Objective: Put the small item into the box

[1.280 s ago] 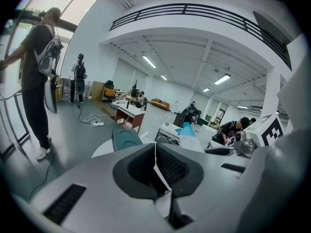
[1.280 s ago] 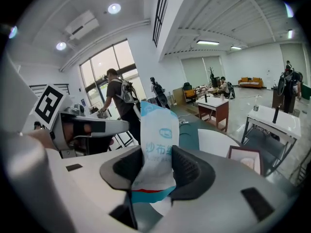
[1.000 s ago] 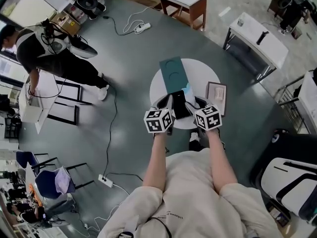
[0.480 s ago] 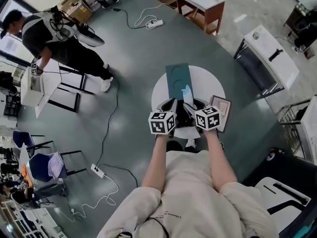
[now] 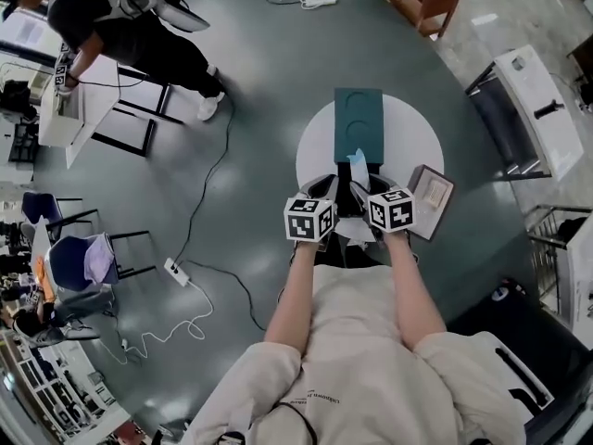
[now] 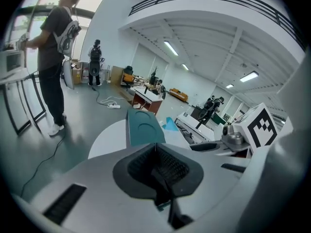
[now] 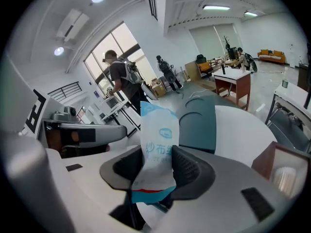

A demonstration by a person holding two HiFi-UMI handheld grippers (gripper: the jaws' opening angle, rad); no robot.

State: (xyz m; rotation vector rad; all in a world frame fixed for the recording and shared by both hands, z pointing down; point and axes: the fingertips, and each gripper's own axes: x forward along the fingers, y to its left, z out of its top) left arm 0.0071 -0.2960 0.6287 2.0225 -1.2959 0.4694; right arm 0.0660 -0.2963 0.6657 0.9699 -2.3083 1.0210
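1. Little has moved: both tongs stay at the near edge of the round bench [image 5: 412, 137].
2. Right tongs [image 7: 158, 166] clamp the upright packet [image 7: 156, 130] at the near end of the teal box [image 5: 359, 123].
3. Left tongs [image 6: 156, 157] are together, empty.

The right gripper [image 7: 160, 171] pinches the packet [image 7: 158, 130] upright between its pads, white with blue at top and bottom. Behind it the teal box [image 7: 198, 125] lies on the round white table [image 7: 243, 130], with the left gripper [image 7: 82, 130] off to the left.

Two grippers [image 5: 324, 191] [image 5: 358, 189], one packet [image 7: 158, 135], one teal box [image 5: 358, 126] — one round table [image 5: 412, 137].
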